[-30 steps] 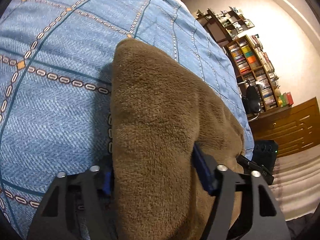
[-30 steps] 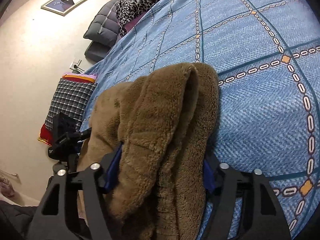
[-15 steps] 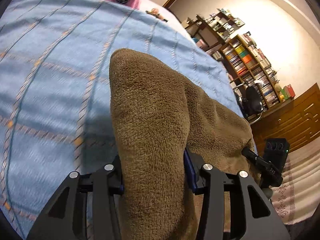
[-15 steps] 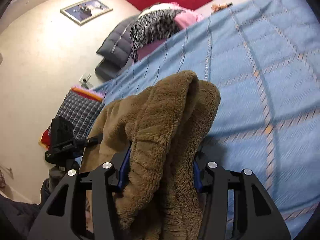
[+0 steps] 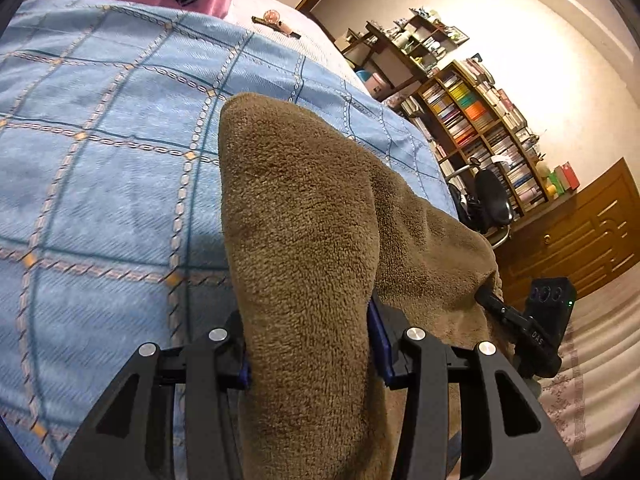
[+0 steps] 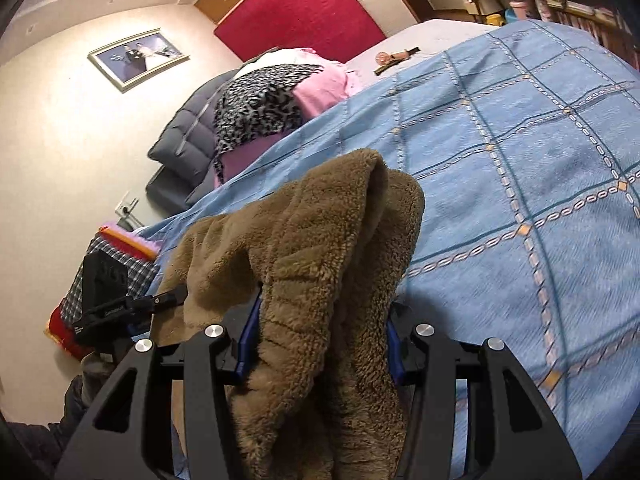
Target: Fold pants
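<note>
Left tongs (image 5: 308, 344): clenched on brown fleece pants (image 5: 296, 208), fabric bunched between both fingers. Right tongs (image 6: 320, 332): clenched on the same pants (image 6: 320, 240), folds draping forward. Beyond both tongs: blue patterned bedspread (image 6: 520, 160); farther, leopard-print pillow (image 6: 260, 108).

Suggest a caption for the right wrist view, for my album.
Right gripper clamps fuzzy brown fleece pants above a blue patterned bedspread.
</note>
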Tool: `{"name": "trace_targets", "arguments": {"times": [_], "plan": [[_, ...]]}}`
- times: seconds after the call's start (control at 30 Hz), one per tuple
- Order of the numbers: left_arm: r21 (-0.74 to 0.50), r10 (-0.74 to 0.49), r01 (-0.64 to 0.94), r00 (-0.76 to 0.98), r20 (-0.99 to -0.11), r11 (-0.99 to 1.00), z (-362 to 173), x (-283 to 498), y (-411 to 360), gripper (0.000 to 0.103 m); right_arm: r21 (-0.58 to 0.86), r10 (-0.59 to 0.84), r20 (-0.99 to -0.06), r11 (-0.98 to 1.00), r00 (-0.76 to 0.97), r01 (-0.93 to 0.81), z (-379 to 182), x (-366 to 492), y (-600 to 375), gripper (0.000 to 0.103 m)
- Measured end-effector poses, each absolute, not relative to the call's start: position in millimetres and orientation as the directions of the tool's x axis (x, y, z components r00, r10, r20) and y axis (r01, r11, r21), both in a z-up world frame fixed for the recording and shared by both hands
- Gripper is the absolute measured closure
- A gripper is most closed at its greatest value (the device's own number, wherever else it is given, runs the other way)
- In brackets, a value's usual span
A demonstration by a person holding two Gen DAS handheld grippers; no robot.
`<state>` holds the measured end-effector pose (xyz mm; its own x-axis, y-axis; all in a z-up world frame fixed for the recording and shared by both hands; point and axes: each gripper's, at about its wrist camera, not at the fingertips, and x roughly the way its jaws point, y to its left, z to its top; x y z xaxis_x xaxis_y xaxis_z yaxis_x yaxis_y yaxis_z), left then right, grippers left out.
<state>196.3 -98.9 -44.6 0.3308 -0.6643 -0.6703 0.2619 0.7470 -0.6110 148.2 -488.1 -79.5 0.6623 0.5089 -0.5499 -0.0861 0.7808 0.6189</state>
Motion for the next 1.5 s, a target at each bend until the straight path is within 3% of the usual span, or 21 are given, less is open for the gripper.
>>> {"name": "trace_targets", "arguments": {"times": [0.27,0.43,1.33,1.43,1.5], "plan": [[-0.586,-0.638,0.253,0.303,-0.708,0.77,-70,220,-130,0.058,0.615,0.488,-0.594,0.788,0.64,-0.031,-111,169,-508,0.052],[-0.556,-0.61,0.251,0.312,-0.728,0.792,-81,219,-136,0.053,0.602,0.475,-0.615,0.798,0.629,-0.014,-127,170,-507,0.052],[-0.32,-0.45,0.345,0.415,-0.791,0.882,-82,208,-165,0.048,0.595,0.443,-0.631,0.803,0.637,0.032,-144,173,-511,0.047],[-0.287,-0.422,0.345,0.43,-0.798,0.894,-80,207,-167,0.043,0.57,0.413,-0.644,0.82,0.644,0.045,-142,171,-510,0.041],[-0.234,-0.381,0.346,0.458,-0.803,0.909,-76,205,-170,0.034,0.538,0.378,-0.655,0.841,0.654,0.053,-139,169,-508,0.037]]}}
